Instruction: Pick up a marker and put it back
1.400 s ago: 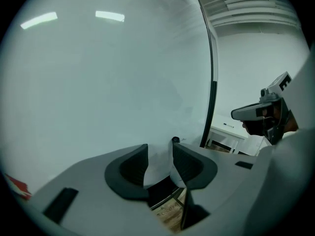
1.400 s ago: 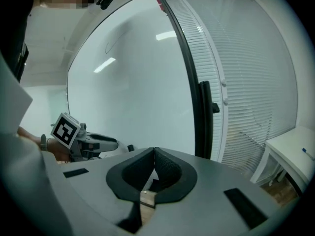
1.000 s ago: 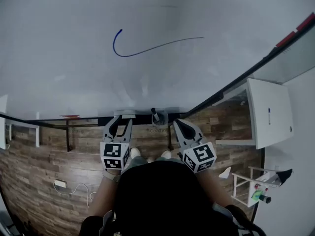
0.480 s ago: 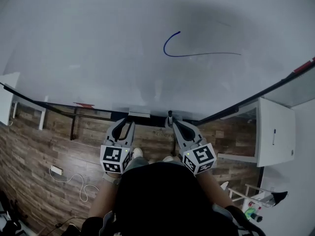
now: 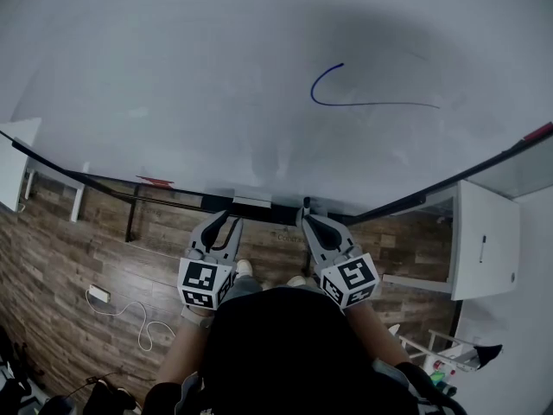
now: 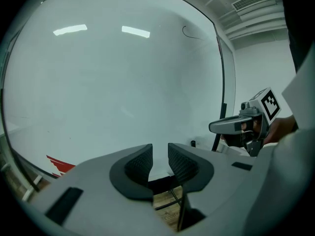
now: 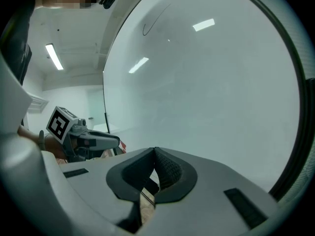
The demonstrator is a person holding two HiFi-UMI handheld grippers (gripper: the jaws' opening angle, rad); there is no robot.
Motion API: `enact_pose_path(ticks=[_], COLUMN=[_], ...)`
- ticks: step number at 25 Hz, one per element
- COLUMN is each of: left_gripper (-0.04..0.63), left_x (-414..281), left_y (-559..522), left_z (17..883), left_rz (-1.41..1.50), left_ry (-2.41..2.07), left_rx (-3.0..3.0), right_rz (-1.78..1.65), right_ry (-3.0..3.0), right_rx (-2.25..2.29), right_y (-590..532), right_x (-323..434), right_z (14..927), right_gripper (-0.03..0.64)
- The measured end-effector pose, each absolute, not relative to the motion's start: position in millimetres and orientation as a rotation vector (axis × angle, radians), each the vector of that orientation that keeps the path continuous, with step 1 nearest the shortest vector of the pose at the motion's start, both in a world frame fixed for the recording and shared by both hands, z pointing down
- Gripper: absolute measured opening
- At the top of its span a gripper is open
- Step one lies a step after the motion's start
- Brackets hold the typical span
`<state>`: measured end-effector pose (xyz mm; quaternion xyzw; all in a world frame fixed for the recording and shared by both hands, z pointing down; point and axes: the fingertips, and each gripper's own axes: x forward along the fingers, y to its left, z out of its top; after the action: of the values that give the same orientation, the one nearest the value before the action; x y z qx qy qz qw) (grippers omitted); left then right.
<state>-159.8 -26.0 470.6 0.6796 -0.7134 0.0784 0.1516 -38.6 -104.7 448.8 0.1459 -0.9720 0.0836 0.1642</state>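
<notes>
A large white whiteboard [image 5: 173, 76] fills the upper two thirds of the head view. It is bare apart from a thin blue curved pen line [image 5: 363, 102] at upper right and a small red patch [image 5: 155, 181] at its lower edge. Its dark frame edge [image 5: 449, 188] runs down from the right of the frame to the centre. Below it, brown wood-plank floor [image 5: 78, 258] lies open at left, with a white cable and plug block [image 5: 99, 294] on it. A white cabinet [image 5: 484, 240] stands at the right edge, well apart from both grippers.

A narrow dark tray ledge [image 5: 259, 207] runs along the board's bottom at centre frame. On it lies a pale flat block [image 5: 251, 201], and a small dark marker [image 5: 304, 204] stands upright to the block's right.

The right gripper [image 5: 309, 225] points at the ledge with its tips just below the marker; whether they touch it cannot be told. In the right gripper view the right gripper [image 7: 155, 154] has its jaws pressed together at the tips, with nothing between them. The left gripper [image 5: 223, 225] sits just beside it to the left, near the pale block. The left gripper view shows the left gripper [image 6: 160, 151] with a narrow gap between its jaws and nothing in it.
</notes>
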Motion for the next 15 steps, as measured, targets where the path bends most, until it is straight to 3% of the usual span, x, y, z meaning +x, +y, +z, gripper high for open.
enact_pose_path(ticks=[15], left_gripper=[0.11], left_x=[-167.1], left_y=[-27.0], left_z=[469.6], left_rz=[0.223], left_ry=[-2.051], left_rx=[1.941], right_rz=[0.211], right_ry=[-2.769], right_rx=[0.407], right_y=[-102.5], right_x=[-40.5], right_z=[447.0], right_gripper=[0.028])
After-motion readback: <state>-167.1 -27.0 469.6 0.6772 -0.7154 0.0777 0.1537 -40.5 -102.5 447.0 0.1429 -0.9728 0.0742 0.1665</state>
